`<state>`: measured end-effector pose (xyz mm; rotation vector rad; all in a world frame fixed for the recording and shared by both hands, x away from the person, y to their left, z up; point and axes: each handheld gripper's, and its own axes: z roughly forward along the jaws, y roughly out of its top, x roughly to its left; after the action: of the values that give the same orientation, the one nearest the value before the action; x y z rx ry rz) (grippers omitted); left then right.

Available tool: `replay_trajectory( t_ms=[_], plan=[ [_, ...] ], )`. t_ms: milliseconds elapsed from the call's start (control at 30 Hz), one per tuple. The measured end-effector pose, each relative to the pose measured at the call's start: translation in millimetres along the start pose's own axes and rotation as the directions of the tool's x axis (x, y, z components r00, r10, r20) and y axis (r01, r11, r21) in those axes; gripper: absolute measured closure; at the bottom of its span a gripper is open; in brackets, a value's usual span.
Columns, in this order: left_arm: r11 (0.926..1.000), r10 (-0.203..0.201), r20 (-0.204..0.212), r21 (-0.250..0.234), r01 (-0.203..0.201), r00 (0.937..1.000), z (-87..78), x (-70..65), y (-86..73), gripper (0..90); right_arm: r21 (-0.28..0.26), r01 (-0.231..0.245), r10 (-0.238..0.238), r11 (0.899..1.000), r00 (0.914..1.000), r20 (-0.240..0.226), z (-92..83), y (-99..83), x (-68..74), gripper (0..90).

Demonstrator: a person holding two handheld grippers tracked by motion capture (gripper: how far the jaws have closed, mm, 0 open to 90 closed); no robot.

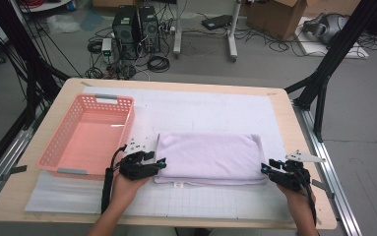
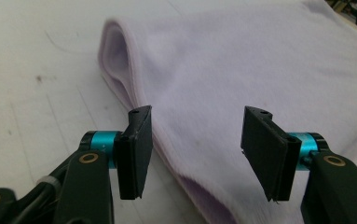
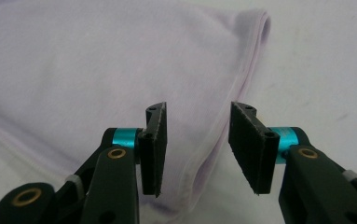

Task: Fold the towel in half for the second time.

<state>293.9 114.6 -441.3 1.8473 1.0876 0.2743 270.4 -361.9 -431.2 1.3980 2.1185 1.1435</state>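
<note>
A folded lilac towel (image 1: 208,158) lies flat on the white mat in front of the person. My left gripper (image 1: 160,162) sits at the towel's near left corner, jaws apart over the folded edge of the towel (image 2: 204,93), pads not pressing on it. My right gripper (image 1: 265,168) is at the near right corner. Its jaws stand apart over the hemmed edge of the towel (image 3: 97,70), with nothing pinched.
A pink plastic basket (image 1: 58,152) stands empty at the left, close beside my left gripper. The white gridded mat (image 1: 201,110) covers the wooden table (image 1: 294,128). Beyond the table, computers, cables and boxes lie on the floor.
</note>
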Motion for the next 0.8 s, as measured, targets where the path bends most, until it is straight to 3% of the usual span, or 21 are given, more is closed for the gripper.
replay_trajectory(
  t_ms=[100,167,300,333,400,467,600,733,800],
  plan=[
    [0.9997,-0.004,0.015,0.025,0.003,0.9999,-4.1,-3.1,-5.1,47.6,0.025,-0.019,0.02,1.0,0.9994,-0.028,-1.8,-5.7,2.3,58.4],
    [0.9996,0.0,0.032,0.027,-0.001,0.9995,-6.6,-4.3,-7.7,51.2,0.049,-0.001,0.002,0.999,0.9997,-0.024,-2.2,-8.2,4.7,61.3],
    [0.9986,0.009,0.072,0.05,-0.013,0.9974,-4.7,-6.1,-12.9,68.4,0.078,-0.011,0.013,0.997,0.9994,-0.033,-0.9,-11.8,4.2,72.7],
    [0.9981,0.021,0.078,0.056,-0.025,0.9968,-3.8,-7.0,-13.9,73.4,0.076,-0.023,0.027,0.997,0.9984,-0.05,-1.2,-12.0,3.6,81.3],
    [0.9976,0.043,0.078,0.051,-0.047,0.996,-3.9,-10.0,-14.2,85.1,0.076,-0.018,0.023,0.997,0.9975,-0.068,-2.3,-11.9,3.1,84.7],
    [0.9985,0.043,0.07,0.03,-0.045,0.9966,-7.0,-10.5,-12.6,86.6,0.06,0.005,-0.001,0.998,0.998,-0.064,-5.5,-10.2,4.4,85.7],
    [1.0,0.007,0.085,-0.003,-0.007,0.9964,-19.1,-5.9,-10.4,86.8,0.033,-0.004,0.007,0.999,0.9973,-0.073,-17.9,-5.8,9.1,85.8],
    [0.9998,0.008,0.096,0.016,-0.009,0.9954,-24.5,-6.5,-15.4,86.8,0.046,0.011,-0.007,0.999,0.997,-0.076,-24.8,-9.6,12.2,85.7],
    [0.9995,0.002,0.093,0.032,-0.005,0.9957,-23.2,-7.1,-19.1,86.1,0.083,0.024,-0.018,0.996,0.9973,-0.071,-22.9,-13.7,12.7,85.0]
  ],
)
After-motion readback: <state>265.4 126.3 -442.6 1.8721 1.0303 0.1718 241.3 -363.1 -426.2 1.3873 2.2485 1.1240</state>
